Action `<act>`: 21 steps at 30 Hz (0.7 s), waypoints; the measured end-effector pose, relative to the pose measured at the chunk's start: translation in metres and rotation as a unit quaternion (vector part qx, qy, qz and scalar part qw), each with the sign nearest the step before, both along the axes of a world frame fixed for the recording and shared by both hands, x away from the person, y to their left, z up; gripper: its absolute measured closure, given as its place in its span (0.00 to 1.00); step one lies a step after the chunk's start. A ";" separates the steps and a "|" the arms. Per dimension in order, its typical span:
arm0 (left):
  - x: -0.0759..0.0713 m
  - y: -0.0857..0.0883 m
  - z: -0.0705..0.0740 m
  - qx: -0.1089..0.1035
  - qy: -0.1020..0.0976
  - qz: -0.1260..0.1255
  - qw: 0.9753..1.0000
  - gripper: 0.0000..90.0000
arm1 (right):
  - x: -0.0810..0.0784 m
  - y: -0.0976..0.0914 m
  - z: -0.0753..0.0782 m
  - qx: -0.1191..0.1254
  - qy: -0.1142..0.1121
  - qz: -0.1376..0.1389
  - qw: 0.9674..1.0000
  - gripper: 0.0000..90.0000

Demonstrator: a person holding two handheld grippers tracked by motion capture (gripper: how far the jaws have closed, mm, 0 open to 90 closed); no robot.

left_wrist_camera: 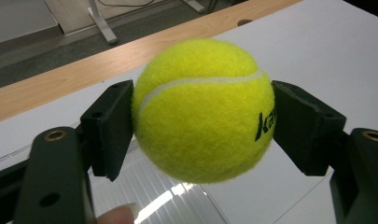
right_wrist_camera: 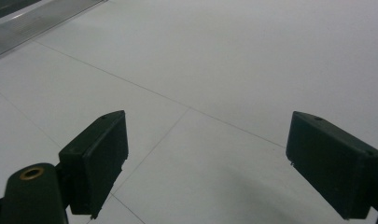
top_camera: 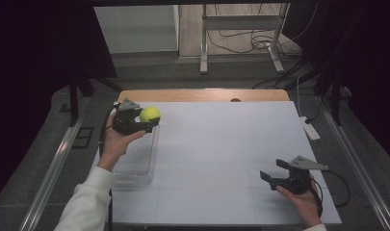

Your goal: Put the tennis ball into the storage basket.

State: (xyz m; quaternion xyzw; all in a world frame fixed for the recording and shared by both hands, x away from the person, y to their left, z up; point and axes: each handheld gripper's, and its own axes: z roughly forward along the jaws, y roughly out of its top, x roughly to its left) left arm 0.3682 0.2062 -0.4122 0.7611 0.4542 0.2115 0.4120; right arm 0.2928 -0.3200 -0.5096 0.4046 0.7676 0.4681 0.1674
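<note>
The tennis ball (top_camera: 149, 114) is clamped by the left gripper (top_camera: 145, 120) above a clear plastic bin (top_camera: 137, 163); the right gripper (top_camera: 273, 173) is held wide over bare table (top_camera: 216, 144)

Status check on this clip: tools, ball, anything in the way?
Left tool shut on tennis ball, held above clear bin. Right tool open, empty, over white table. Nothing in the way.

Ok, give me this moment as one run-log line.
left hand-held gripper: shut on tennis ball, above clear bin | right hand-held gripper: open, nothing between its pads, over white table
</note>
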 end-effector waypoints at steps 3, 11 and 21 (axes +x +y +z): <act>0.000 0.002 0.000 -0.001 0.000 0.003 1.000 0.29 | 0.000 0.000 0.000 0.000 -0.001 0.000 1.000 0.14; 0.000 0.009 0.001 0.001 -0.001 0.013 1.000 0.29 | 0.000 0.001 0.000 -0.001 -0.001 -0.001 1.000 0.14; 0.003 0.017 -0.001 0.000 0.002 0.026 1.000 0.29 | 0.000 0.001 0.000 -0.001 0.000 0.000 1.000 0.14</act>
